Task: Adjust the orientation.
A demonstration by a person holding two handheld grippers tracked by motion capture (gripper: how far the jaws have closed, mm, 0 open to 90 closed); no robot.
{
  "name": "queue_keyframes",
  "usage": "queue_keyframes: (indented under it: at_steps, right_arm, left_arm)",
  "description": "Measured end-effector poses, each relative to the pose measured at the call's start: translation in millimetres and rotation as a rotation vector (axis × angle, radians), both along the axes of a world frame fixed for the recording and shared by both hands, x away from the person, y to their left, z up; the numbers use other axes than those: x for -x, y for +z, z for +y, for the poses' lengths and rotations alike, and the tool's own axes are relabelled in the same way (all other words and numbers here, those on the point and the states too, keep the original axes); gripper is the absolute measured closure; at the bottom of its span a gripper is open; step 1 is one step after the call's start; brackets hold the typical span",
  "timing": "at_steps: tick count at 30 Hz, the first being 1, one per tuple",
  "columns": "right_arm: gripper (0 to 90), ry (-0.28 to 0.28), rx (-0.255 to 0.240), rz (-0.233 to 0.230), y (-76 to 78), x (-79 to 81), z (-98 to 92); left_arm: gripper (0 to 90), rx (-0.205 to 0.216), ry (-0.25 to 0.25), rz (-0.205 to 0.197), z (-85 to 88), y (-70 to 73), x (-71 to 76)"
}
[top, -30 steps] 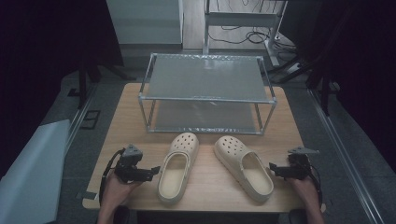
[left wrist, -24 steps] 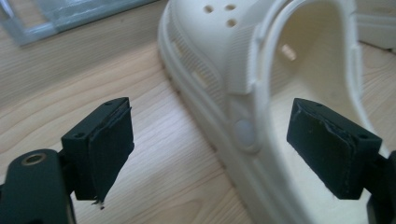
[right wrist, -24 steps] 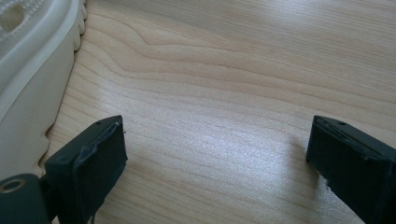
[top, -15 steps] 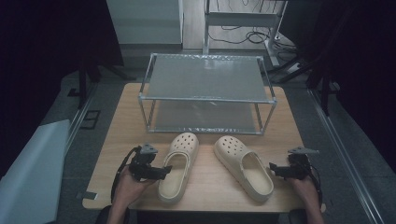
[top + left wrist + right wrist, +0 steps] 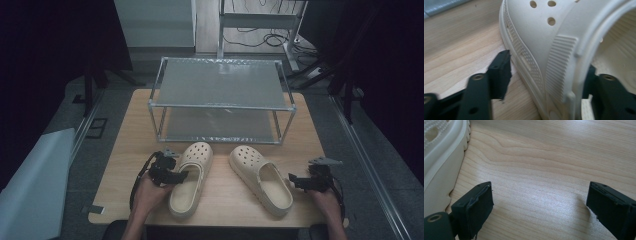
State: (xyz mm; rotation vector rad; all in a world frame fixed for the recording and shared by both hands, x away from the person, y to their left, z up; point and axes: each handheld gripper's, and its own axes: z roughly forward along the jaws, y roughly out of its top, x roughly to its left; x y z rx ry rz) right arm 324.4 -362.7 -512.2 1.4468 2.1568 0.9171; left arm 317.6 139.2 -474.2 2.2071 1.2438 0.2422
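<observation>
A pale wood bench [image 5: 125, 150] stands in a dark room, with a two-tier metal rack [image 5: 220, 100] at its far half and cables on the floor beyond. Two cream clogs lie in front of the rack. The left clog [image 5: 190, 177] is near the front edge, and the left gripper [image 5: 172, 176] is at its side. The right clog [image 5: 260, 180] is just beside the right gripper [image 5: 300, 182], with bare wood between them. The left gripper view shows the jaws, just closing, straddling the left clog's side wall [image 5: 559, 62], the outer one not yet touching. The right gripper view shows jaws spread over bare wood [image 5: 539, 185].
</observation>
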Motion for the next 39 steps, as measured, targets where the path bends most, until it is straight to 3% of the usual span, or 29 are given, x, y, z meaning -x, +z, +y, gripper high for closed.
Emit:
queue_keyframes:
  at_steps: [1, 2, 3, 4, 7, 13, 20, 33, 39]
  right_arm:
    - [6.9, 0.001, 0.001, 0.003, -0.1, 0.0, -0.2]
    - [6.9, 0.001, 0.001, 0.003, -0.1, 0.0, -0.2]
    - [7.1, -0.001, 0.000, 0.003, -0.1, 0.0, -0.2]
    - [7.1, -0.001, 0.000, 0.003, -0.1, 0.0, -0.2]
    - [7.5, -0.001, 0.000, 0.001, 0.1, 0.0, -0.2]
    - [8.1, 0.000, -0.001, 0.000, 0.5, 0.2, 0.0]
    - [9.0, 0.002, -0.006, -0.001, 1.4, 0.4, 0.0]
    - [10.5, 0.001, -0.006, 0.007, 0.9, 0.5, -0.3]
    - [10.8, -0.003, -0.006, 0.006, 1.0, 0.6, -1.1]
  left_arm:
    - [49.5, 0.036, -0.006, 0.041, 2.4, -1.7, -4.0]
    - [50.5, 0.036, -0.006, 0.041, 2.4, -1.7, -4.0]
    - [51.3, 0.071, 0.007, 0.070, 6.9, -2.8, -6.9]
    - [52.5, 0.071, 0.007, 0.070, 6.9, -2.8, -6.9]
    - [53.0, 0.140, 0.018, 0.110, 16.2, -5.1, -10.7]
    - [55.1, 0.198, 0.027, 0.130, 28.2, -7.7, -13.8]
    - [63.2, 0.307, 0.053, 0.175, 50.3, -11.3, -19.1]
    - [75.8, 0.362, 0.070, 0.231, 69.0, -16.0, -26.7]
    - [76.6, 0.390, 0.079, 0.263, 73.4, -17.2, -30.6]
